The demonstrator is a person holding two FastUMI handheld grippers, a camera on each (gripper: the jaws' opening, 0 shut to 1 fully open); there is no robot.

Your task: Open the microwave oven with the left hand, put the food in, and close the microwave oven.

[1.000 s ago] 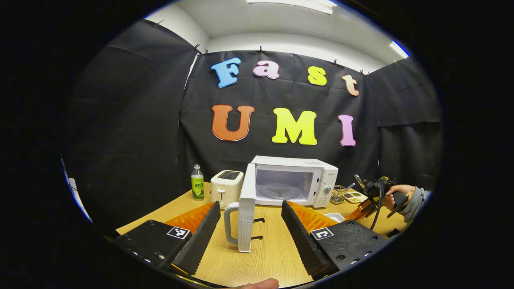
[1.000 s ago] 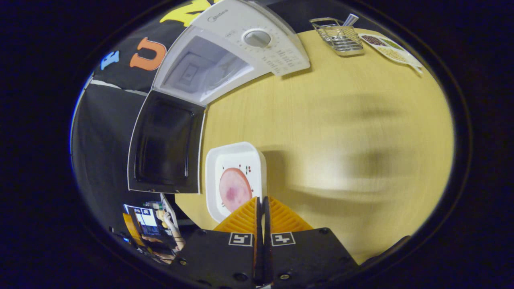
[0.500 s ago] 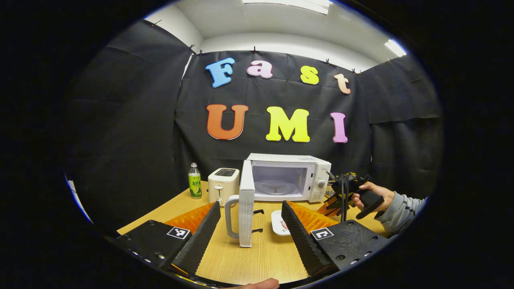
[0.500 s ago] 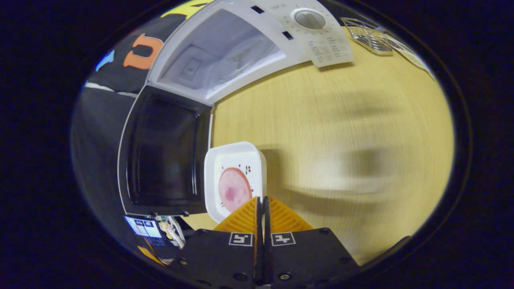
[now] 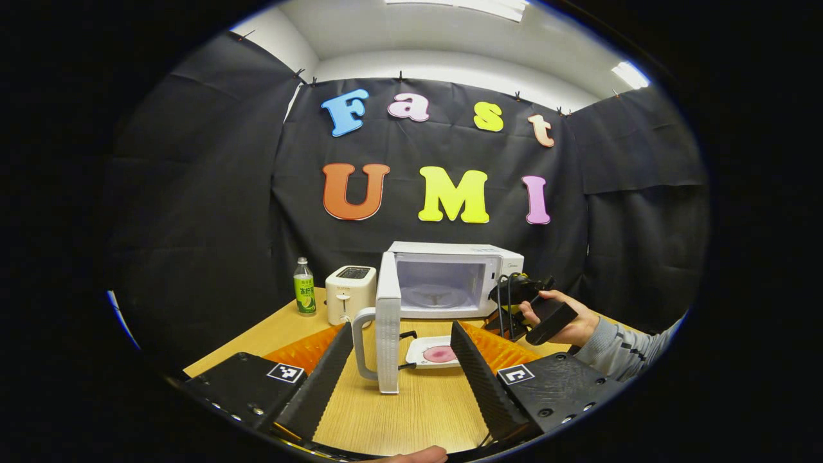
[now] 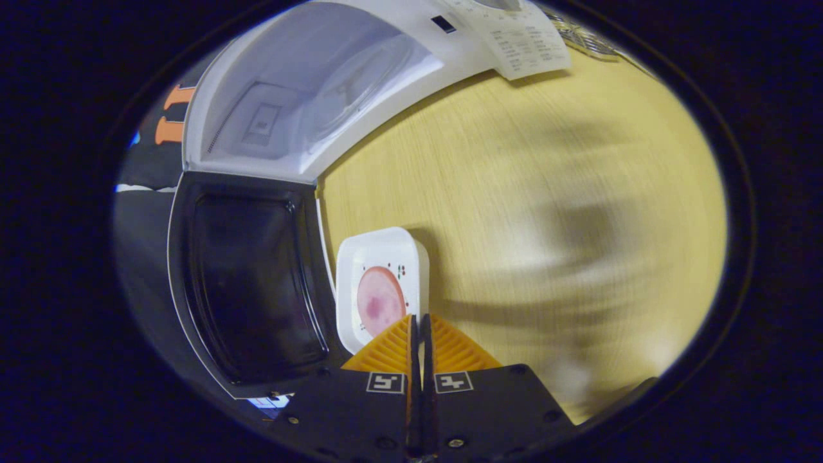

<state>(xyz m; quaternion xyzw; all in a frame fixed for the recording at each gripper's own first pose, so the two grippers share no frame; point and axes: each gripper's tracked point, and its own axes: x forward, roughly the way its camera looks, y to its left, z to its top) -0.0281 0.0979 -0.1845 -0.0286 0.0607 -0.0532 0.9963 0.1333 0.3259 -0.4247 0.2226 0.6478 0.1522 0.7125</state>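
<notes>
The white microwave stands at the table's back, its cavity exposed. Its door is swung out, edge-on between my left gripper's fingers, handle toward the left one. My left gripper is open and holds nothing. A white square plate with a pink slice of food hangs just above the table beside the door's dark inner window. My right gripper is shut on the plate's near rim. The plate also appears ahead of the cavity, with the hand behind it.
A white toaster and a green-labelled bottle stand left of the microwave. The wooden table stretches to the right of the plate. The microwave's control panel is at the cavity's right, with a wire rack beyond it.
The right gripper has carried the plate leftward across the table, closer to the microwave's mouth and the door. The left gripper has drawn back slightly from the door, still open.
</notes>
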